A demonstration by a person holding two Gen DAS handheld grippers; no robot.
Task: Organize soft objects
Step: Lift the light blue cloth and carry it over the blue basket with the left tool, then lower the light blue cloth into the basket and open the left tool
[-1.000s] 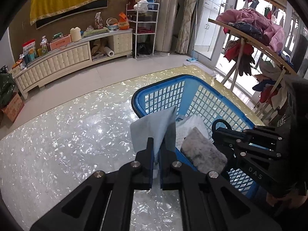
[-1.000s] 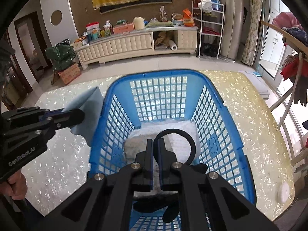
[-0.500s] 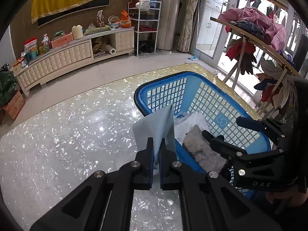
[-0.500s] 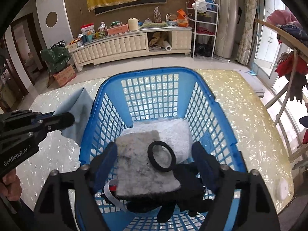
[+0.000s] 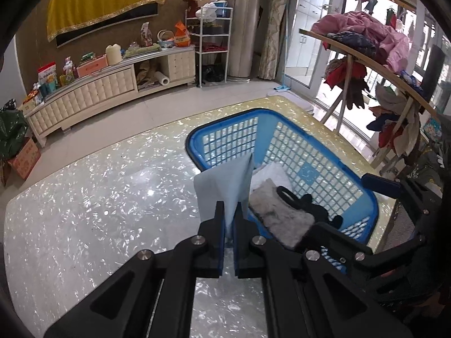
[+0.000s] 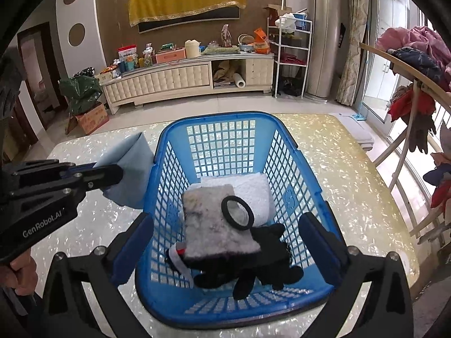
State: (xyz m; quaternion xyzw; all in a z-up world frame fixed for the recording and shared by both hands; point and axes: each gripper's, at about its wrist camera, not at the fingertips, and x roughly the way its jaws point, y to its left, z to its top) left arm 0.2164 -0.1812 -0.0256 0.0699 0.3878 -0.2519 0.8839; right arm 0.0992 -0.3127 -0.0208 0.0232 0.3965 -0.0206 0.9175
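Holding a pale blue cloth [image 5: 225,188] just outside the blue basket [image 6: 307,169], above the counter [image 5: 93,202].

Left gripper [image 5: 229,219] has its fingers clamped on the cloth, which stands up folded beside the basket's left rim, with open counter further left. Right gripper [image 6: 225,242] hangs over the basket's near end, fingers spread wide around nothing. Inside lie a white towel [image 6: 253,188], a grey fuzzy pad [image 6: 211,225], a black ring [image 6: 238,209] and black gloves [image 6: 270,256]. A second ago the right fingers were together on the ring; it now rests on the pad.
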